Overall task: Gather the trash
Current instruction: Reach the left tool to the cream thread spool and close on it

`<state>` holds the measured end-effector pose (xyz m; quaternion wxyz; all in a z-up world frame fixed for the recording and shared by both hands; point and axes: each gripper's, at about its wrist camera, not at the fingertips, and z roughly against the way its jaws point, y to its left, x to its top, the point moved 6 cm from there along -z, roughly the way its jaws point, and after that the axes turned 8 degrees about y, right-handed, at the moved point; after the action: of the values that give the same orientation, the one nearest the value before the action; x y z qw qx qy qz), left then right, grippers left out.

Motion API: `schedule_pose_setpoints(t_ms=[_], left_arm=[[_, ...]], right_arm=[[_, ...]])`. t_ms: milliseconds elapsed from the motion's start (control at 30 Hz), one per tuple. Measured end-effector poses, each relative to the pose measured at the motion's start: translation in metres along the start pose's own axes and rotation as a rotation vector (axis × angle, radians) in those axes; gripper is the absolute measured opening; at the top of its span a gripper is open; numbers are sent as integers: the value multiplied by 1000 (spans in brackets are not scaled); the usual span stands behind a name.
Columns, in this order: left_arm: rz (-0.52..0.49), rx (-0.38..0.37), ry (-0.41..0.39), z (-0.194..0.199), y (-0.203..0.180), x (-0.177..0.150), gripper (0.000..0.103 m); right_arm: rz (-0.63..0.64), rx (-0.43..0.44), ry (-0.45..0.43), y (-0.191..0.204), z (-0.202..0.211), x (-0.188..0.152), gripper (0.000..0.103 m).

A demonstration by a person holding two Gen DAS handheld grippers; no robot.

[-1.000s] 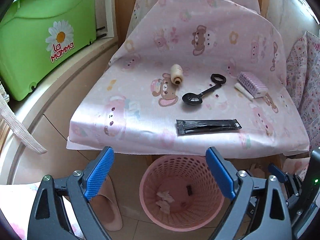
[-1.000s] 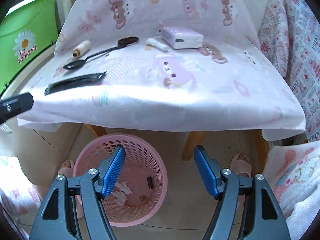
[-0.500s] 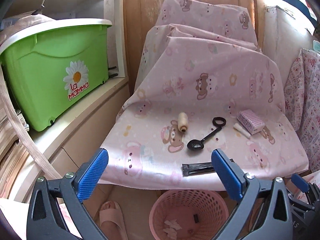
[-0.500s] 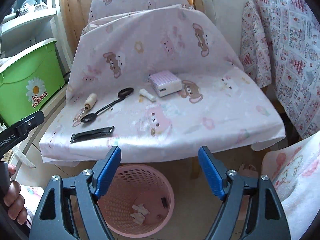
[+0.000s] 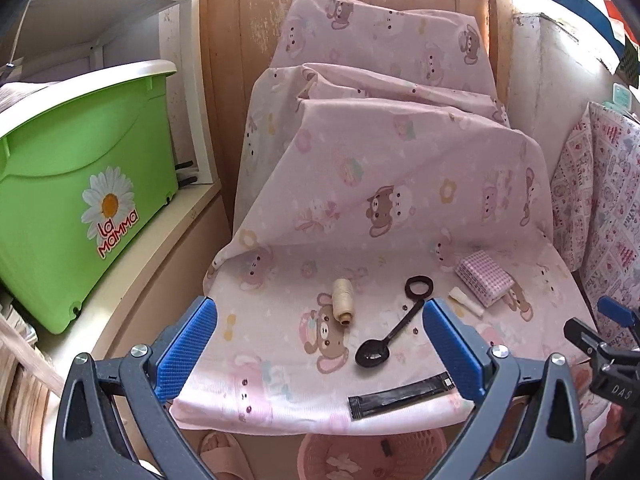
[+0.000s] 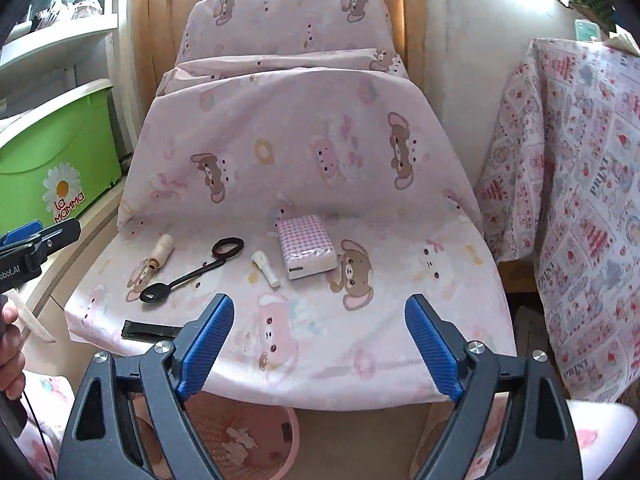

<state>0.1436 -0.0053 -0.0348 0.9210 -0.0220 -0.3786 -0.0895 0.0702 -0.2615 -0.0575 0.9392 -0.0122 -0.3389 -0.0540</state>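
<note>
Hovering above the near edge of the cloth-draped seat, the left gripper [image 5: 320, 354] stands spread as wide as it goes with nothing between its blue pads, and the right gripper [image 6: 318, 346] has its jaws opening, likewise empty. Nearest the left gripper lies the black sachet [image 5: 401, 395], flat on the pink bear-print cloth [image 5: 400, 168] right at the front lip, above the pink basket [image 6: 256, 440] on the floor, which already holds some crumpled white scraps [image 6: 238, 442]. That sachet looks light, thin and slick; it probably needs pinching across its narrow width near the middle, or sliding off the edge to get a pad under it. Farther in rest a black spoon [image 5: 390, 332], stiff and light, best taken across its slim handle, and a cream thread spool [image 5: 343, 299], which may roll. A small white tube-like piece [image 6: 266, 269] lies just beside a checked tissue pack [image 6: 306, 246], which is soft and squashy. A green storage bin [image 5: 76, 200] stands well apart to the left.
</note>
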Motion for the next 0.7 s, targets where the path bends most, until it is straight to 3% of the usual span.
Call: schedule_pose_setpoints(t_ms=[100,200,400,567,700], left_arm=[[-28,51,-24,-4,7,9,102],[-19,34,-26,-11,14,7,102],[26,27,75,-41,22,-19,95],[-17,63,68,-51,14,-19,93],[-92,32,88,-70,-5,-22,74]], right_arm=[[31,20,16,-9,-7,18,89],[58,23,14,-15,-14,28,89],[-8,6,58,-28,-41,16,89],[-23,35,80,-21,-52,12,89],[70,4,82,-2,-57,6,89]])
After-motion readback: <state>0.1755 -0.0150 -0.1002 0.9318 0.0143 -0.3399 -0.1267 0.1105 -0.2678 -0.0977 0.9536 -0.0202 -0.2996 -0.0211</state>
